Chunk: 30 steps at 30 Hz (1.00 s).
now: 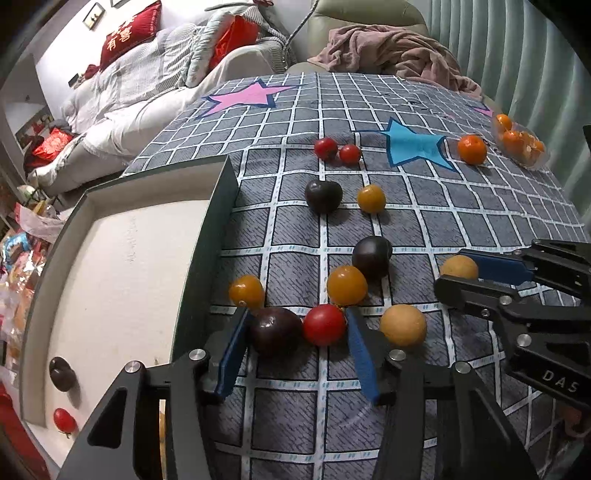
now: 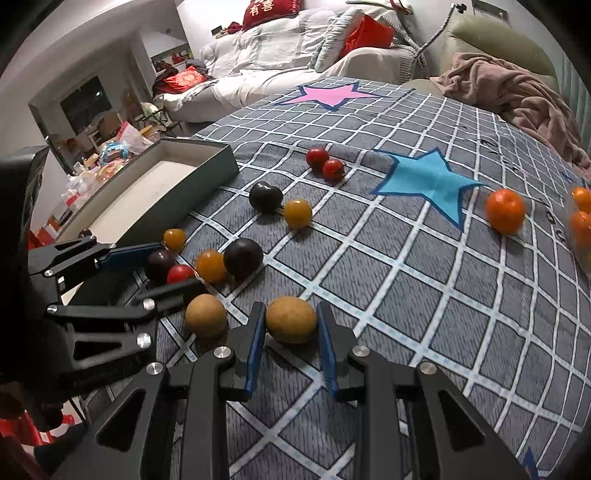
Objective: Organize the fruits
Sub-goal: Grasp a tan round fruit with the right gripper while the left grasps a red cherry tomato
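Both jaws stood spread: my left gripper (image 1: 295,332) bracketed a dark plum (image 1: 275,330) and a red tomato (image 1: 325,324) that touched each other, and my right gripper (image 2: 291,325) straddled a tan fruit (image 2: 291,320), its blue pads (image 2: 255,347) just beside the skin; I could not tell whether they touched it. A second tan fruit (image 2: 205,314) lay between the two grippers. On the left, the tray wall (image 1: 218,236) rose just beside my left finger, with a yellow tomato (image 1: 246,291) against its base, so that side was tight. Ahead, more fruit dotted the checked cloth (image 1: 461,206); bare cloth lay to the right of my right gripper. I read "DAS" on the right gripper body (image 1: 559,380) in the left view, and red cushions (image 2: 271,9) on the bed bore Chinese characters. Inside the tray (image 1: 122,266) lay one dark plum (image 1: 62,373) and one red tomato (image 1: 64,420) near its close end. Far right, a clear bag (image 1: 521,142) held oranges, with one loose orange (image 1: 472,148) near it beside a blue star (image 1: 415,146).
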{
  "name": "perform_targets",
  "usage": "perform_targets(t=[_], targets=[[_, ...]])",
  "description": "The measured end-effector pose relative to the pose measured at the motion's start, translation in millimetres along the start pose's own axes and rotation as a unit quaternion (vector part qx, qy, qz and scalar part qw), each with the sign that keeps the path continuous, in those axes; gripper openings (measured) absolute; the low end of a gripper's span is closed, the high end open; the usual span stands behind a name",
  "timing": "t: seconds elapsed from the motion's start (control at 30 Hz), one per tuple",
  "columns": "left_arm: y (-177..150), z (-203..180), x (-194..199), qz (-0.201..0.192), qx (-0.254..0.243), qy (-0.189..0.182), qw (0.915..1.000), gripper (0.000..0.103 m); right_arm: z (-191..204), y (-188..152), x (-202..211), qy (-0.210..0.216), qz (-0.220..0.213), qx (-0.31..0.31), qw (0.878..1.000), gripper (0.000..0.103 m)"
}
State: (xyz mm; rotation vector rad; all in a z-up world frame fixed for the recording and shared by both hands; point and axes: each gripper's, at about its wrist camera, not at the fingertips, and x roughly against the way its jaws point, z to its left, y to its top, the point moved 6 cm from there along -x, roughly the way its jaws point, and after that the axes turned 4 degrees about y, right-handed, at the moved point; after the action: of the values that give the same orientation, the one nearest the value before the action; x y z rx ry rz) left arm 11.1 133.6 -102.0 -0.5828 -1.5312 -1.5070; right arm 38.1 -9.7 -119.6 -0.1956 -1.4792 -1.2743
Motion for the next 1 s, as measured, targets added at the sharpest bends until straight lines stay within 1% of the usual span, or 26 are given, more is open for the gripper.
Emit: perform_targets(t=[0.2, 0.37, 0.53, 0.63, 0.77, 0.87, 1.0], targets=[[-3.9, -3.2, 5.6, -0.011, -0.011, 0.007, 0.9999, 0.053, -3.8, -5.4, 5.8, 0.000, -0.004, -0.015, 1.000, 0.030], [-8.2, 0.6, 15.4, -0.014, 0.006, -0.024, 0.9996, 0.053, -8.9, -10.3, 10.8, 0.002, -0.008, -0.029, 1.000, 0.030], [-17.5, -0.7, 16.0, -0.014, -0.002, -0.010, 0.9999, 0.053, -10.8, -11.4, 12.0, 0.005, -0.010, -0.038, 0.999, 0.030], [-20.8, 1.1, 16.4, -0.009, 0.004, -0.006, 0.9999, 0.053, -10.6, -12.8, 13.1, 0.006, -0.010, -0.039, 0.999, 0.030], [-27.4, 2.0, 24.9, -0.010, 0.007, -0.006, 0.9999, 0.053, -11.7, -14.1, 14.2, 0.006, -0.012, -0.042, 0.999, 0.030], [-35.2, -3.8, 24.7, 0.001, 0.004, -0.014, 0.9999, 0.053, -12.1, -14.6, 14.2, 0.005, -0.012, -0.043, 0.999, 0.030], [-28.3, -15.9, 21.8, -0.002, -0.005, -0.016, 0.9999, 0.053, -12.2, -14.8, 14.2, 0.002, -0.011, -0.044, 0.999, 0.030]])
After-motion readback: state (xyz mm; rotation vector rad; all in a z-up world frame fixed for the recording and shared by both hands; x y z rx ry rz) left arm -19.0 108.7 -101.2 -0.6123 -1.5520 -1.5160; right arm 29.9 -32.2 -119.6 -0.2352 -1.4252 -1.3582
